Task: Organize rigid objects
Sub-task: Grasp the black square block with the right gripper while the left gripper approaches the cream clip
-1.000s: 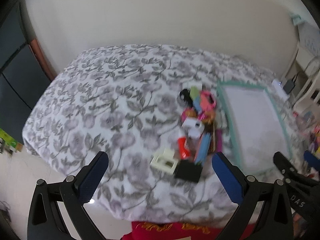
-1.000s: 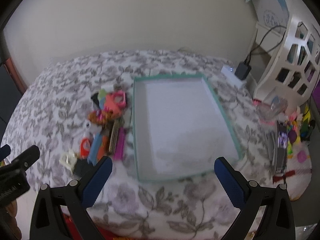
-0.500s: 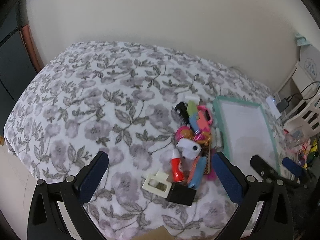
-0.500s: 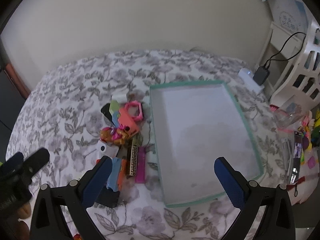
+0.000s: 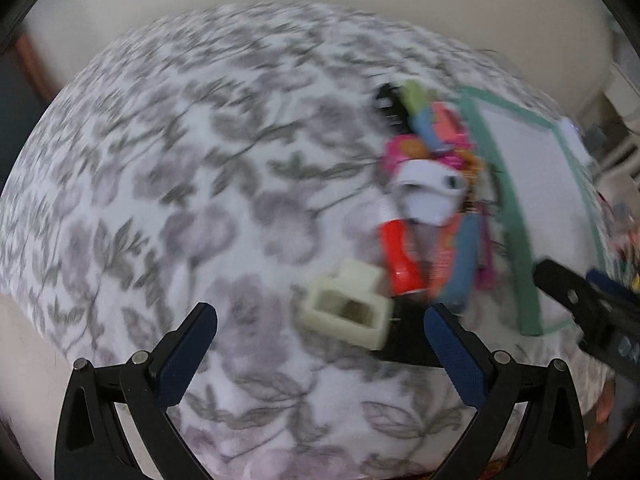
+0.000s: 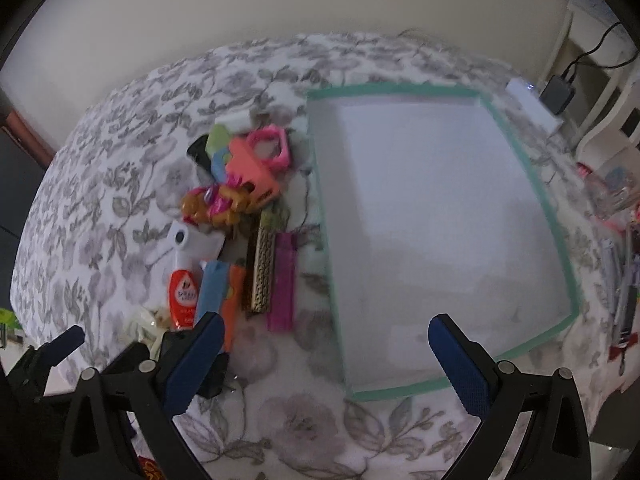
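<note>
One tray (image 6: pixel 554 216), two hand-held grippers (image 5: pixel 320 320) (image 6: pixel 326 330)

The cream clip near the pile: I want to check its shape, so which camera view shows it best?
The left wrist view: the cream clip sits large and unobstructed just ahead of the open left claw, though motion-blurred. In the right wrist view only a small cream sliver shows, mostly hidden behind the claws.

Soft, even room light, no hard shadows; the left wrist view is smeared with motion blur; the right is sharper; fisheye bending darkens both rims.
</note>
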Available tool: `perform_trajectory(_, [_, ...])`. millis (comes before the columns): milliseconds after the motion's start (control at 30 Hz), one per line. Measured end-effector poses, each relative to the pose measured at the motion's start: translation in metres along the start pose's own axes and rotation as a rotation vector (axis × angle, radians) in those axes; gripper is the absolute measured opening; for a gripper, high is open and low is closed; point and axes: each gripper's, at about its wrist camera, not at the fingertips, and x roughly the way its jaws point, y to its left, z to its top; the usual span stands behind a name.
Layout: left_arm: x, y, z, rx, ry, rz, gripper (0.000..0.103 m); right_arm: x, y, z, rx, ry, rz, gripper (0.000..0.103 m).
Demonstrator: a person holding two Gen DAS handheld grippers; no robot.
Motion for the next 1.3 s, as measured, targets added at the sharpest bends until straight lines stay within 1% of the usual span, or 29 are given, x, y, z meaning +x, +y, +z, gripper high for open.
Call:
perform_trajectory(67, [0.0, 0.007, -0.002, -0.022, -0.009, 0.027, 0.103, 0.009, 0.008, -0.003, -0.01, 0.039, 0.034, 0.103])
perform_trajectory(200, [0.001, 0.02, -0.004, -0.057, -0.006, 0.051, 0.103, 0.017, 0.029, -0.009, -0.054, 0.072, 0.069, 0.103])
perform_trajectory(300, [0.004, 0.031, -0.004, -0.084, -0.012, 0.051, 0.103, 0.021, 0.042, -0.012, -0.066, 0.091, 0.104, 0.103])
perform_trajectory(467, [0.007, 0.047, -0.006, -0.123, -0.037, 0.048, 0.103, 0.03, 0.056, -0.01, -0.061, 0.117, 0.12, 0.103])
perform_trajectory(600, [0.011, 0.059, -0.008, -0.163, -0.041, 0.054, 0.103, 0.045, 0.063, -0.01, -0.041, 0.161, 0.118, 0.102])
perform_trajectory(733, [0.014, 0.069, -0.01, -0.213, -0.036, 0.031, 0.103, 0.055, 0.068, -0.01, -0.034, 0.188, 0.108, 0.101])
perform_trajectory(800, [0.014, 0.072, -0.01, -0.229, -0.037, 0.034, 0.103, 0.061, 0.072, -0.009, -0.035, 0.2, 0.11, 0.099])
perform_trajectory(933, [0.012, 0.075, -0.011, -0.226, -0.048, 0.071, 0.103, 0.076, 0.09, -0.008, -0.059, 0.207, 0.108, 0.097])
perform_trajectory(1000, [0.011, 0.076, -0.011, -0.225, -0.052, 0.069, 0.103, 0.08, 0.094, -0.008, -0.065, 0.204, 0.098, 0.097])
perform_trajectory(1100, [0.01, 0.075, -0.012, -0.22, -0.052, 0.06, 0.103, 0.08, 0.091, -0.011, -0.051, 0.22, 0.11, 0.095])
perform_trajectory(1200, [0.009, 0.069, -0.012, -0.202, -0.053, 0.059, 0.103, 0.074, 0.079, -0.017, -0.049, 0.236, 0.109, 0.091])
perform_trajectory(1267, [0.009, 0.065, -0.012, -0.186, -0.054, 0.06, 0.103, 0.074, 0.076, -0.019, -0.067, 0.249, 0.092, 0.085])
perform_trajectory(1300, [0.009, 0.063, -0.012, -0.179, -0.053, 0.059, 0.103, 0.075, 0.075, -0.021, -0.081, 0.256, 0.083, 0.083])
